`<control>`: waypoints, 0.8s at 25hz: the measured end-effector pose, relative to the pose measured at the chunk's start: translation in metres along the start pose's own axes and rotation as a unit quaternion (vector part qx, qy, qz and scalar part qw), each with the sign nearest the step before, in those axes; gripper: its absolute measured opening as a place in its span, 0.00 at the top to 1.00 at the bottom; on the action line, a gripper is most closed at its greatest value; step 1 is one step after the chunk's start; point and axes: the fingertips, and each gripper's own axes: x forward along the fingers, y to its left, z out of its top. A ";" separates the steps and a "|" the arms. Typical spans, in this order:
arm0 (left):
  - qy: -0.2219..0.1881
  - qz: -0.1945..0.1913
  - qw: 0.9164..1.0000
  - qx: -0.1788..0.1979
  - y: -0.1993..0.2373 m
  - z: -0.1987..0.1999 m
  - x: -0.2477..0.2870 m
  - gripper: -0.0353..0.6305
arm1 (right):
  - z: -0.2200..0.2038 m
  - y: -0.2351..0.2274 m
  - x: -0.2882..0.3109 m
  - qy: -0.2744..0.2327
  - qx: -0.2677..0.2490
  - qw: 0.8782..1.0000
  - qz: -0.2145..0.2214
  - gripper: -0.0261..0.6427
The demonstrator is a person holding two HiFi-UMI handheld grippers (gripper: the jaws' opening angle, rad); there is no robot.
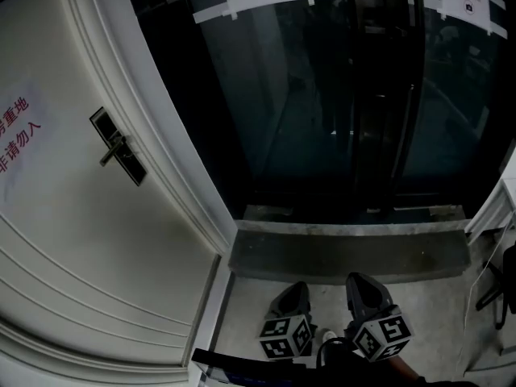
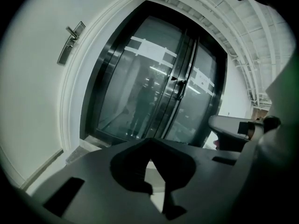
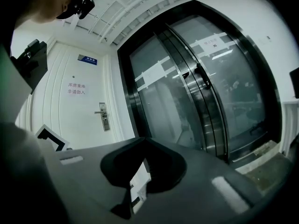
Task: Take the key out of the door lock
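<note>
The white door [image 1: 97, 240] stands at the left, with a dark lock plate and metal lever handle [image 1: 119, 146] on it. The same lock [image 2: 70, 42] is small at the upper left of the left gripper view, and the lock [image 3: 103, 115] is far off in the right gripper view. No key can be made out at this distance. My left gripper [image 1: 297, 290] and right gripper [image 1: 359, 280] hang low, side by side, near the floor and far from the lock. The left gripper [image 2: 150, 161] and the right gripper [image 3: 142, 164] have their jaws together with nothing in them.
Dark glass double doors [image 1: 355, 95] with paper notices fill the middle, above a stone threshold [image 1: 347, 252]. A sign in red print [image 1: 12, 135] hangs on the white door. A dark object [image 1: 496, 285] stands at the right edge.
</note>
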 end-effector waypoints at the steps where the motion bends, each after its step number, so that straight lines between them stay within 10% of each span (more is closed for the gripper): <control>1: -0.006 0.008 1.000 -0.004 0.002 0.006 0.009 0.95 | 0.003 -0.006 0.012 0.001 -0.001 1.000 0.010 0.96; 20: -0.063 0.184 0.977 -0.083 0.107 0.035 0.027 0.95 | -0.022 0.032 0.148 0.084 -0.008 0.978 0.191 0.96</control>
